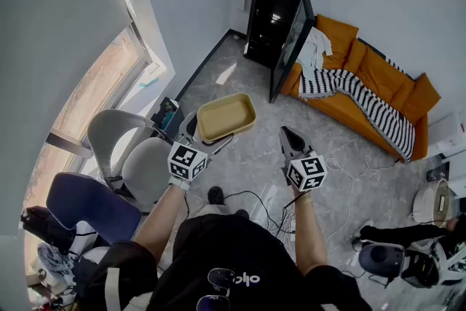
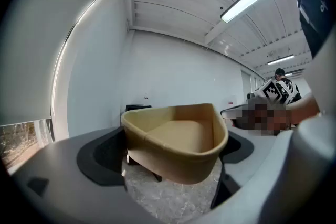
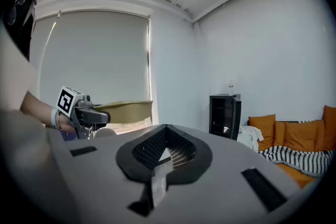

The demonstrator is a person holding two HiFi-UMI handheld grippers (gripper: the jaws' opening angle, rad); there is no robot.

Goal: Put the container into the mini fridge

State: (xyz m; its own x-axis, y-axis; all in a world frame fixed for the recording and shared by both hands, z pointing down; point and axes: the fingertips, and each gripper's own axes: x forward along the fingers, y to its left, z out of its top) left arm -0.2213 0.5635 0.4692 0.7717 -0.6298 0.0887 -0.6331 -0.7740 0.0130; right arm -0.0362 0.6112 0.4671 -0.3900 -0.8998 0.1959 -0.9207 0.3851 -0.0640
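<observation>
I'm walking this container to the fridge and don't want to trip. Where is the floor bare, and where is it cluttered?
Bare: the grey floor between the container and the open mini fridge, bordered by the window at left and the orange sofa at right. Crowded: cables near the shoe, chairs at left.

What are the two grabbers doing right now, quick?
Left gripper: closed on the tan container, holding it up in the air.
Right gripper: closed, holding nothing.
</observation>
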